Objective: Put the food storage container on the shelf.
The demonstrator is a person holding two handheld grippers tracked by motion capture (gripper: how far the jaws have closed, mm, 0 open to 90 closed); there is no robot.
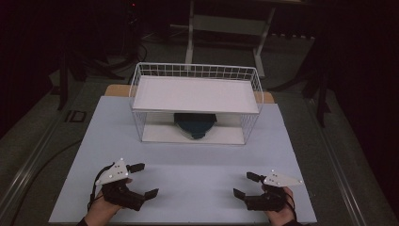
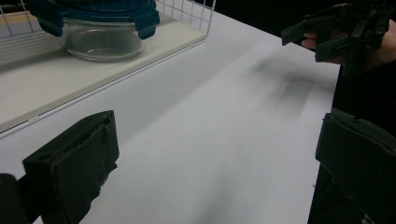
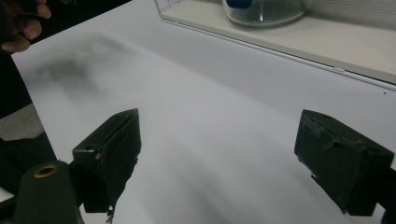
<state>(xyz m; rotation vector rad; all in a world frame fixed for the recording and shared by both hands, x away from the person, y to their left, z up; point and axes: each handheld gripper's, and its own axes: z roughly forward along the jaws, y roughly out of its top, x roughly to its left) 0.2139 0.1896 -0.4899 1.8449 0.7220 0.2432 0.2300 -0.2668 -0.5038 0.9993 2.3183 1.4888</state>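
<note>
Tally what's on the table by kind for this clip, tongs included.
Tongs, both open: 2, left and right
White wire rack with shelf: 1
Glass container with blue lid, under the shelf: 1
Total: 4

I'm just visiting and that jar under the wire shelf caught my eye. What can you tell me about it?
The container is a round bowl of clear material, glass by the look of it, closed with a dark blue lid whose clip tabs fold down over the rim. It looks empty. It stands upright on the white lower board of the wire rack, under the rack's upper shelf, about midway along. Nothing touches it but the board.
</note>
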